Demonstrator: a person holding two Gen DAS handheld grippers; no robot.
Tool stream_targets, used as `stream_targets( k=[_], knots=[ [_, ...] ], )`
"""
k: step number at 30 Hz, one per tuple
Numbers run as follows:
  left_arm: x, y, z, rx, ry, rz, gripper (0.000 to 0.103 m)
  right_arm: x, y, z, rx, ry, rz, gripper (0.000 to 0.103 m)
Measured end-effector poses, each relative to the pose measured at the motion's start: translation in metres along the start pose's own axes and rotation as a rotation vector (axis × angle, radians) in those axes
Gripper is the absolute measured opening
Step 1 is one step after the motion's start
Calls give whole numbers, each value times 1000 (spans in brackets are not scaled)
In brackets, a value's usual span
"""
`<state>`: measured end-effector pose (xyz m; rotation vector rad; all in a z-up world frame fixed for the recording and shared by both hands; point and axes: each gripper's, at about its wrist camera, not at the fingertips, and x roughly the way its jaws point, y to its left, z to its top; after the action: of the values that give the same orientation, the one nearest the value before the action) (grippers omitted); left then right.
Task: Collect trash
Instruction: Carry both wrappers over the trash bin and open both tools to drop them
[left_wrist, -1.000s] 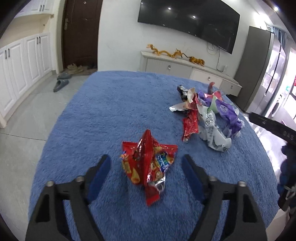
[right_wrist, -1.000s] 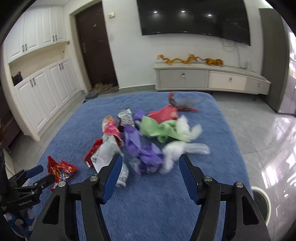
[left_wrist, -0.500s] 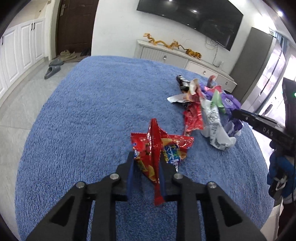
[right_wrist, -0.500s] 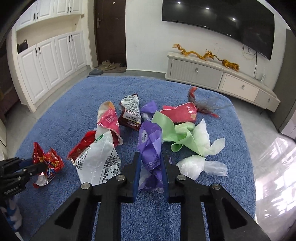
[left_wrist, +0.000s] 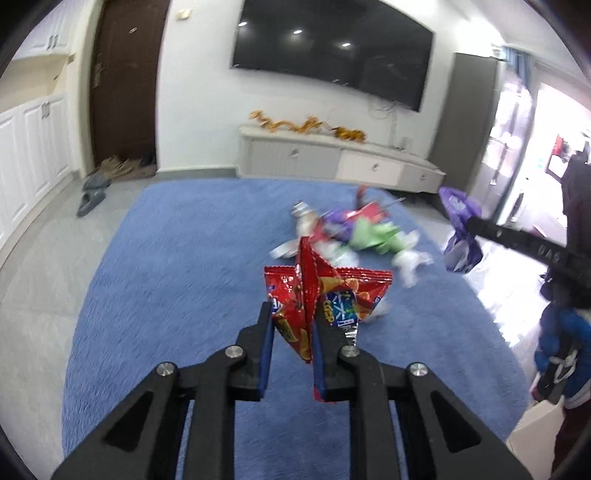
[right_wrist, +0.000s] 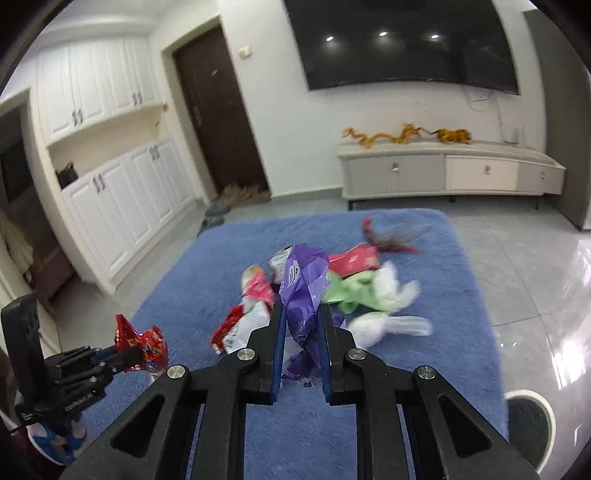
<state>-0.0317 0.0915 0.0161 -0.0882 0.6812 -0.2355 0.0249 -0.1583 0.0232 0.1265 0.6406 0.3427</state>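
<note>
Left hand-held gripper (left_wrist: 291, 332) is clamped on the red snack wrapper (left_wrist: 325, 291); right hand-held gripper (right_wrist: 301, 325) has just been closing and pinches the purple wrapper (right_wrist: 301, 288). Both pieces are held above the blue rug (left_wrist: 184, 258). Further out, the remaining pile (right_wrist: 354, 291) lies on the rug: green, white, red scraps. No bin identifiable; most of the collecting looks left.

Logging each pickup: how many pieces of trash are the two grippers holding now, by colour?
Red: 1, red snack wrapper in left gripper.
Purple: 1, purple wrapper in right gripper.
Total: 2.
The pile on the blue rug is too blurred to count.
</note>
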Motion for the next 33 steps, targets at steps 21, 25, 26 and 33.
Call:
stream_targets(
  k=[21, 25, 26, 33],
  knots=[
    [147, -315, 28, 433, 250, -428, 19, -99, -247, -109, 480, -3, -471, 20],
    [181, -353, 11, 460, 342, -431, 21, -81, -283, -141, 580, 48, -474, 21],
    [190, -363, 7, 465, 366, -438, 21, -76, -289, -145, 598, 61, -477, 21],
    [222, -393, -6, 440, 451, -475, 52, -59, -325, -177, 664, 121, -491, 39]
  ],
)
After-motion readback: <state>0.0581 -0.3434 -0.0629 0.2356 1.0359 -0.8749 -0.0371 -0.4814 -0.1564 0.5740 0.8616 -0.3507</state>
